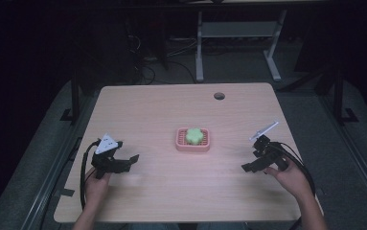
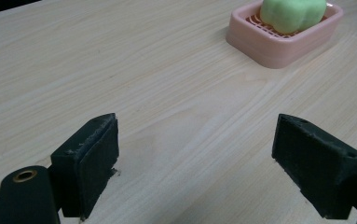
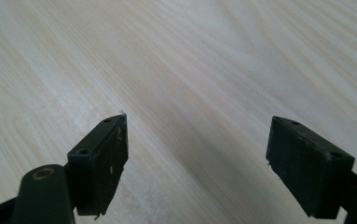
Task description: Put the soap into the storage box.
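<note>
from above: light wooden table (image 1: 171, 191), w/ a pink slotted plastic soap dish (image 1: 193, 139) at its middle and a green flower-shaped soap (image 1: 194, 135) lying in it. left gripper (image 1: 123, 163) sits well off to the dish's left, right gripper (image 1: 250, 165) well off to its right, both jaws spread, nothing held.

left gripper view: jaws wide apart over bare wood, dish (image 2: 278, 46) w/ soap (image 2: 292, 14) ahead at upper right, not touched.

right gripper view: jaws released, wide apart, just wood grain (image 3: 190, 70) between them.
</note>
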`<state>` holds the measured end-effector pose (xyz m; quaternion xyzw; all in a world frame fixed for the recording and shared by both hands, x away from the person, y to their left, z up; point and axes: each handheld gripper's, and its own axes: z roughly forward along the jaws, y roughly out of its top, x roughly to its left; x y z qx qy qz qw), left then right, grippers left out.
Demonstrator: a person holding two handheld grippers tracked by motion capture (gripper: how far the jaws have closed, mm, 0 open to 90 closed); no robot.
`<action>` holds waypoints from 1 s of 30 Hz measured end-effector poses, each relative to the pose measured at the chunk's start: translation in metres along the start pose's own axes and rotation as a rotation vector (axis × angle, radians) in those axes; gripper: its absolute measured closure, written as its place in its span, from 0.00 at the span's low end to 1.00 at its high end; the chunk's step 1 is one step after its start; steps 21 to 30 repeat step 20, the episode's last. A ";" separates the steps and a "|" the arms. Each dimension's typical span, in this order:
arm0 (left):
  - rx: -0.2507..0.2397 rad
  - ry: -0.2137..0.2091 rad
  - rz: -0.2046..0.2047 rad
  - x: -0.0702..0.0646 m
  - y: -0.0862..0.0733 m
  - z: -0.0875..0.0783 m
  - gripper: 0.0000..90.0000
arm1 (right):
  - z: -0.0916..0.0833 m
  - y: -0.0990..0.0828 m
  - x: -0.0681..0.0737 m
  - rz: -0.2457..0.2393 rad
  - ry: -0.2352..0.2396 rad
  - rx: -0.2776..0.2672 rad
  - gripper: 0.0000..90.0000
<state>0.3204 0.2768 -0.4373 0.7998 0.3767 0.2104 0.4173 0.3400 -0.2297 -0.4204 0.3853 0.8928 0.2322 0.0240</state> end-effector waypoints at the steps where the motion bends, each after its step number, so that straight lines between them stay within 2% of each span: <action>1: 0.000 0.000 0.000 0.000 0.000 0.000 0.16 | 0.000 -0.002 0.001 0.003 0.002 -0.003 0.22; 12: 0.002 0.000 0.006 0.000 0.000 0.000 0.16 | 0.002 -0.026 0.004 0.038 0.008 -0.019 0.22; 16: 0.001 0.000 0.006 0.000 0.000 0.000 0.16 | 0.002 -0.035 0.007 0.049 0.005 -0.047 0.22; 20: 0.003 -0.001 0.007 0.000 0.000 0.001 0.16 | 0.002 -0.045 0.012 0.042 -0.004 -0.056 0.23; 30: 0.003 -0.001 0.007 0.000 0.000 0.001 0.16 | 0.002 -0.045 0.012 0.042 -0.004 -0.056 0.23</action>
